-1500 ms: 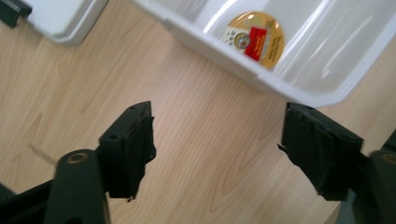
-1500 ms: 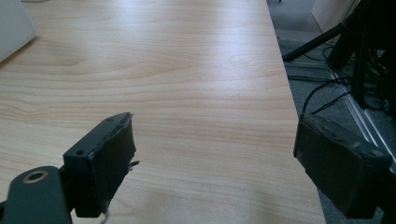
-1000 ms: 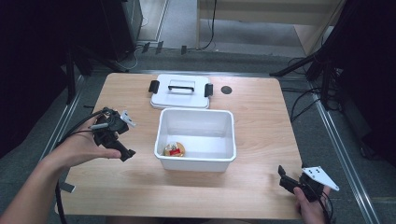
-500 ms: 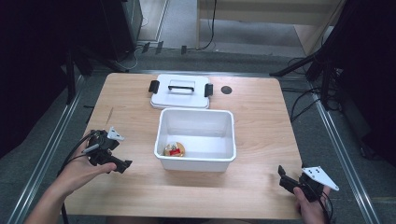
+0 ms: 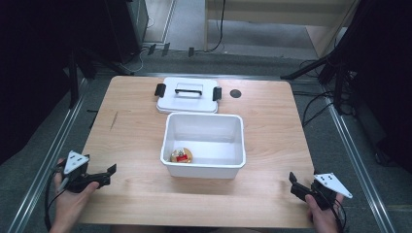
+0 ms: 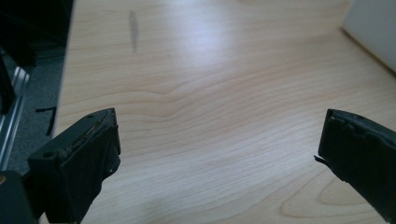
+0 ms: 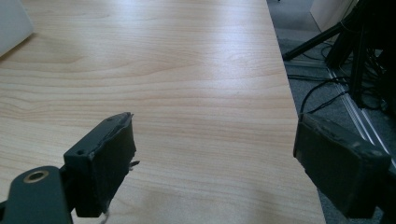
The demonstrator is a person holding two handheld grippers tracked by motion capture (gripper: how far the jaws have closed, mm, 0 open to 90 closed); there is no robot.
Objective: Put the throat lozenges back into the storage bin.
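both tongs are parked at the near corners of the bench right now, left tongs and right tongs, each spread wide open with nothing between the jaws. the white tub sits mid-bench with a small round yellowish thing with a red label lying in its near-left corner. the lid rests flat just behind the tub, handle up, black clips on both ends.

my guess is the lid goes on next, and that's where it could get messy. both tongs are well apart from it and have to reach over the open tub, so a low pass could clip the rim and shove the tub. grabbing the lid by one end would likely tilt it, and it might land crooked.
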